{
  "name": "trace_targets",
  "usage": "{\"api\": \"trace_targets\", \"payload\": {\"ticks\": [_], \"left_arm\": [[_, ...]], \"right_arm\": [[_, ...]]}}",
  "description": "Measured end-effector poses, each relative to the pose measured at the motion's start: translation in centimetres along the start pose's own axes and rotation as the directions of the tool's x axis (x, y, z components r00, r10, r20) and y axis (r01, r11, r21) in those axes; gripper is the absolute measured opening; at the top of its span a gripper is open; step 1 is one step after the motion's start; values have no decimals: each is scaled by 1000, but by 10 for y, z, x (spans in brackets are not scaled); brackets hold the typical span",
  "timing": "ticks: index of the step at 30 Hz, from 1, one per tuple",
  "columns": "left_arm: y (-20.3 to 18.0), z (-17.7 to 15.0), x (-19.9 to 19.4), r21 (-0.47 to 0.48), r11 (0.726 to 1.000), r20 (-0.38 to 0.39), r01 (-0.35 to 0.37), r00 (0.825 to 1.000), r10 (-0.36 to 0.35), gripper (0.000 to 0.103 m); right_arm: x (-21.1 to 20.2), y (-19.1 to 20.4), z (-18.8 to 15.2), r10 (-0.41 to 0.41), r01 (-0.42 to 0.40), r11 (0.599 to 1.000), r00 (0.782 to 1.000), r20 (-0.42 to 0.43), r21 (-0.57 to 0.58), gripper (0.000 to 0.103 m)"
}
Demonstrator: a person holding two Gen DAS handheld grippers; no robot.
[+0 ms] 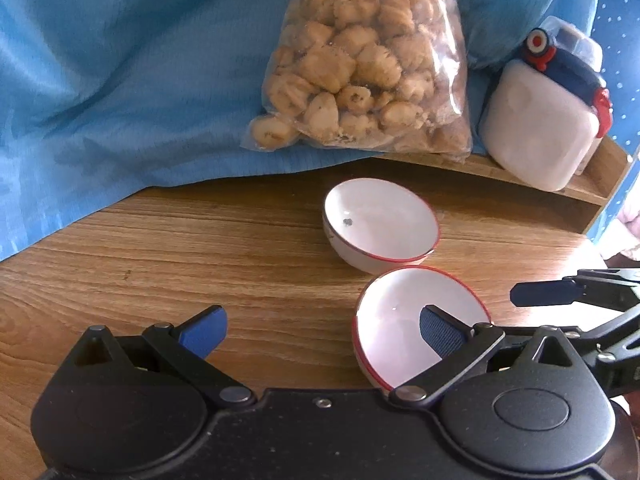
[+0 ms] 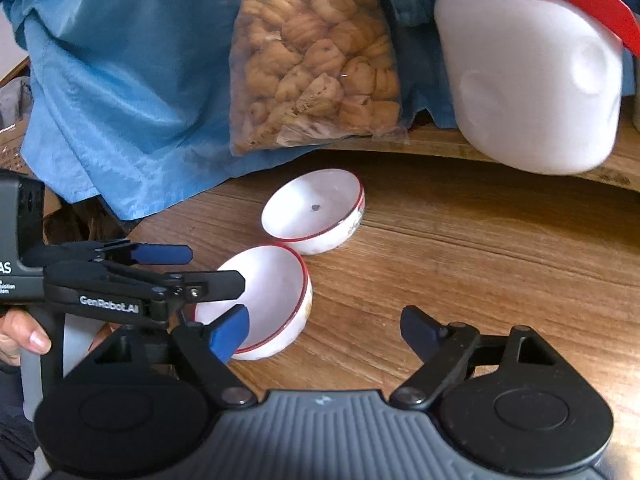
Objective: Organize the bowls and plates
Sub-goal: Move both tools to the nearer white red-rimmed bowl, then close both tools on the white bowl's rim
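Left wrist: bowl (image 1: 400,320) beside right tongs (image 1: 536,308).

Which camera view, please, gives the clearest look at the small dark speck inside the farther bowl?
The left wrist view: the farther bowl faces the camera, so the speck shows sharply on the white inside. The right wrist view also shows the speck, but the bowl looks smaller and washed out there.

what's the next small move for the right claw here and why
Probably ease the right claw forward and left so its open jaws straddle the near bowl's rim, then close. Its left finger already sits at that rim, nothing is gripped, and the far bowl stands empty just behind, ready for stacking. The left claw hovers over the same bowl.
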State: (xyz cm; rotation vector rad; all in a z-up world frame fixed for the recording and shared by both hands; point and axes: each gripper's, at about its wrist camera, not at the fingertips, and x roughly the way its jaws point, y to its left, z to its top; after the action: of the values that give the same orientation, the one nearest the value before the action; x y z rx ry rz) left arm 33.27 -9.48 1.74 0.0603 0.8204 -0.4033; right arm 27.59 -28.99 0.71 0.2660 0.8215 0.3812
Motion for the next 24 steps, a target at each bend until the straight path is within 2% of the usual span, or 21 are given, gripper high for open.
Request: {"api": "trace_targets", "payload": {"ticks": [2, 4, 6, 7, 11, 12, 13, 16, 17, 18, 21, 24], "left_arm": [[-1, 1, 0, 3, 1000, -4, -9, 1000, 9, 102], [-1, 1, -1, -2, 1000, -9, 2, 1000, -2, 88], [-2, 1, -1, 3, 1000, -16, 15, 1000, -15, 80], [-3, 1, -1, 6, 1000, -18, 18, 1000, -18, 76], [-6, -2, -1, 6, 999, -47, 41, 998, -41, 65], [-7, -2, -1, 3, 999, -53, 49, 997, -48, 58], [-8, -2, -2, 2, 998, -53, 56, 997, -56, 44], [-12, -3, -3, 8, 999, -46, 53, 998, -53, 36], [-14, -3, -3, 0, 999, -43, 55, 998, -54, 31], [-15, -4, -3, -9, 998, -45, 61, 997, -61, 22], [-22, -6, -5, -2, 999, -24, 39, 999, -39, 18], [-24, -6, -7, -18, 1000, -1, 14, 1000, -14, 11]], "right_arm": [[0, 0, 1, 19, -19, 1000, 1000, -8, -8, 85], [2, 1, 1, 28, -29, 1000, 1000, -13, -8, 77], [4, -2, 1, 45, -45, 999, 999, -19, 13, 69], [5, -3, 0, 53, -53, 998, 998, -23, 19, 63], [7, -7, 0, 83, -82, 996, 996, -23, 41, 53], [7, -8, 0, 92, -91, 995, 995, -25, 43, 50], [8, -8, 0, 100, -98, 994, 995, -24, 44, 47], [9, -9, 0, 125, -124, 991, 992, -21, 51, 37], [9, -10, 0, 131, -130, 990, 991, -20, 56, 36], [9, -10, -1, 137, -135, 989, 990, -16, 60, 33], [9, -9, -2, 154, -153, 986, 988, -12, 67, 24], [9, -9, -3, 154, -153, 986, 988, -13, 74, 22]]}}
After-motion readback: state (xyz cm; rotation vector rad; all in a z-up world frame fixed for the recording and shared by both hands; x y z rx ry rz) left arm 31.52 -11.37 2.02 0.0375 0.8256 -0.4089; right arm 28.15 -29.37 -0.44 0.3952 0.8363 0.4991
